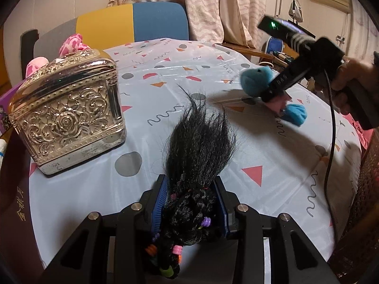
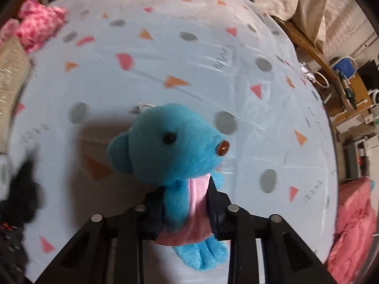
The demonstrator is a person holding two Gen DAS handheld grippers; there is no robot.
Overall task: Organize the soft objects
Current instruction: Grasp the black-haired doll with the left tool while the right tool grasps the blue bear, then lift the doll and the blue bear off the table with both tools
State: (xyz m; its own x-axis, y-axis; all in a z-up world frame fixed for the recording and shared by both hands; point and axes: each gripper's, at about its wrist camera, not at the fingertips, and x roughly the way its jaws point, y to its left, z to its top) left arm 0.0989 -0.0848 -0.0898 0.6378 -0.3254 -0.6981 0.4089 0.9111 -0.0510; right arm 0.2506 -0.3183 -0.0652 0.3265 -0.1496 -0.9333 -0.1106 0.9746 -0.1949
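Observation:
A black tuft of doll hair (image 1: 199, 142) with braids and coloured beads lies between the blue pads of my left gripper (image 1: 190, 184), which is shut on its braided end; the loose hair fans out over the table. A blue plush bear (image 2: 170, 146) in a pink dress is pinched at the body by my right gripper (image 2: 184, 196), its head up and feet hanging below the fingers. In the left wrist view the same blue bear (image 1: 254, 80) and right gripper (image 1: 274, 92) are at the right, just above the table, in a person's hand.
An ornate metal box (image 1: 68, 113) stands on the left of the round table with its patterned cloth (image 1: 260, 153). A pink plush (image 1: 71, 45) lies behind the box. A chair (image 1: 132, 21) is at the far side, pink fabric (image 2: 350, 224) off the right edge.

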